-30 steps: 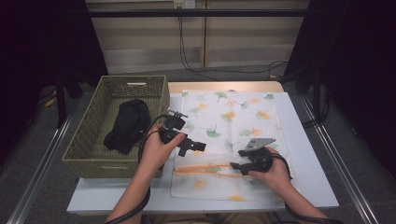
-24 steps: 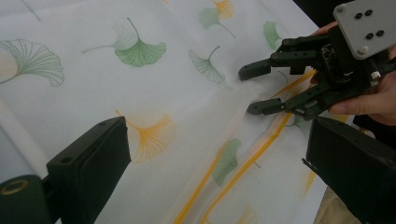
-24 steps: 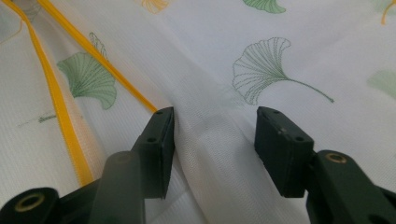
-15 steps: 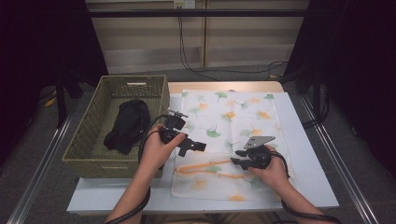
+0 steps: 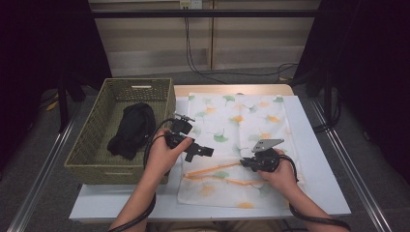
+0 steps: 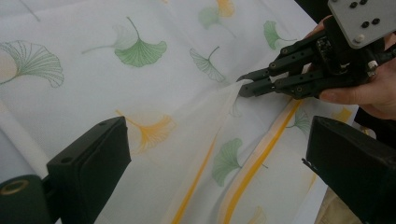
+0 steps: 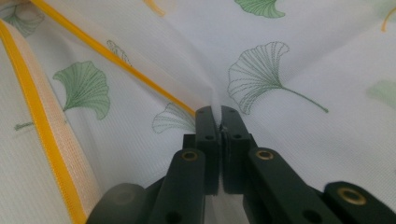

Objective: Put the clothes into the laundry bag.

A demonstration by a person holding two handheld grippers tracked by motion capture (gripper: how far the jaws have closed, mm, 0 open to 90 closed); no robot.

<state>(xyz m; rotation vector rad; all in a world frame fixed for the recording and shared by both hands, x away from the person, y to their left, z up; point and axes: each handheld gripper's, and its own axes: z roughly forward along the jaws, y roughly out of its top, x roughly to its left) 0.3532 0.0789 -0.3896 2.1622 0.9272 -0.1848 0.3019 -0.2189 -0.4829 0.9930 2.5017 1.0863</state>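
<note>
Your right gripper (image 5: 245, 163) has just been closing its jaws: a second ago they stood apart over the cloth (image 5: 241, 121), now they are pressed together on a raised fold of it, pinching the fabric next to the orange stripe (image 5: 212, 169). Both hands sit where they were; the cloth's spread outline looks unchanged in the high view.

Your right hand (image 5: 283, 176) rests low on the near right part of the cloth, gripper pointing left, grey plate on top. In the left gripper view the right gripper (image 6: 250, 84) tents the fabric up at its tip. In the right gripper view the right gripper (image 7: 219, 116) has the cloth (image 7: 289, 56) caught between the pads.

Your left hand (image 5: 162, 154) hovers at the near left edge of the cloth, by the basket (image 5: 92, 145); your left gripper (image 5: 209, 152) points right toward the other one. Its jaws are spread wide, nothing between them, cloth (image 6: 154, 79) below.

Count: one leaf-print cloth flat on the white surface (image 5: 319, 164), one woven basket at left, one dark bundle (image 5: 131, 129) inside it, two grippers.
</note>
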